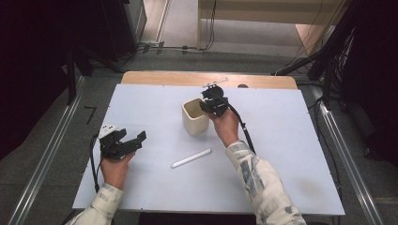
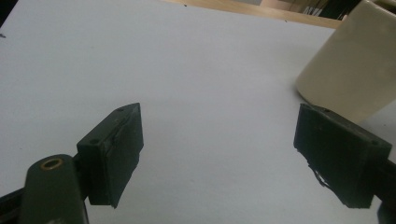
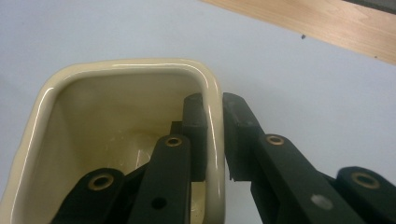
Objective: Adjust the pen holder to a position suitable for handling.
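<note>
A cream square cup [image 1: 194,117] stands upright in the middle of the white table [image 1: 281,140]. My right gripper [image 1: 212,104] is shut on the cup's right wall [image 3: 214,126], with one jaw inside the cup and the other outside. The cup [image 3: 116,121] looks empty inside. A white stick [image 1: 191,158] lies flat on the table in front of the cup. My left gripper [image 1: 129,140] hovers low over the table's left side with its jaws wide apart and nothing between them [image 2: 219,154]. The cup [image 2: 355,70] appears at the upper right of the left gripper view.
A wooden strip [image 1: 187,78] runs along the table's far edge, with a small white object [image 1: 216,83] lying on it. Cables and dark stands crowd the floor beyond and to the right.
</note>
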A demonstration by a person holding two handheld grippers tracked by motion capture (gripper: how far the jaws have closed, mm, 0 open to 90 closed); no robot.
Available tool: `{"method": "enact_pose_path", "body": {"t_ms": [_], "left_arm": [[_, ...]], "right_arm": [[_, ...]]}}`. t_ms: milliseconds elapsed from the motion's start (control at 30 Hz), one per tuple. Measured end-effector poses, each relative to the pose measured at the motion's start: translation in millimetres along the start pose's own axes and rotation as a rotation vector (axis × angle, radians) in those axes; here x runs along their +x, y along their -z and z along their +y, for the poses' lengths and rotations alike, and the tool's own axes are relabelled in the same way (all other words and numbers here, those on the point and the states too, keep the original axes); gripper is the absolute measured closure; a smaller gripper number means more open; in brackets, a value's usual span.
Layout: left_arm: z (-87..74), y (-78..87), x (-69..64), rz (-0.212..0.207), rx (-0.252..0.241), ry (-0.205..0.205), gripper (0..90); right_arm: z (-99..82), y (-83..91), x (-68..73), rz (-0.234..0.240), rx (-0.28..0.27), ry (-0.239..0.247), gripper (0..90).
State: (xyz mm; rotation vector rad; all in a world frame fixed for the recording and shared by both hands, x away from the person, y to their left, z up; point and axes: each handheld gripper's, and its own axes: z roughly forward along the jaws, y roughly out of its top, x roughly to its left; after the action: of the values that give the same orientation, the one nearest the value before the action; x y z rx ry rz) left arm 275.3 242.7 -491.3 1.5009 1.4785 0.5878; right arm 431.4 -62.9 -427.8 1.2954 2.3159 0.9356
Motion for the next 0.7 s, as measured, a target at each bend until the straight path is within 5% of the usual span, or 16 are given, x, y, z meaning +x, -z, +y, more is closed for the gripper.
{"method": "enact_pose_path", "body": {"t_ms": [467,700], "left_arm": [[-0.7,-2.4,-4.1,-0.01,0.007,-0.008,16.3],[-1.1,-1.9,-4.5,-0.013,0.008,-0.013,16.3]], "right_arm": [[-25.5,25.1,-17.4,0.014,0.012,-0.01,76.8],[-31.0,31.4,-27.8,0.052,-0.053,-0.021,53.4]]}}
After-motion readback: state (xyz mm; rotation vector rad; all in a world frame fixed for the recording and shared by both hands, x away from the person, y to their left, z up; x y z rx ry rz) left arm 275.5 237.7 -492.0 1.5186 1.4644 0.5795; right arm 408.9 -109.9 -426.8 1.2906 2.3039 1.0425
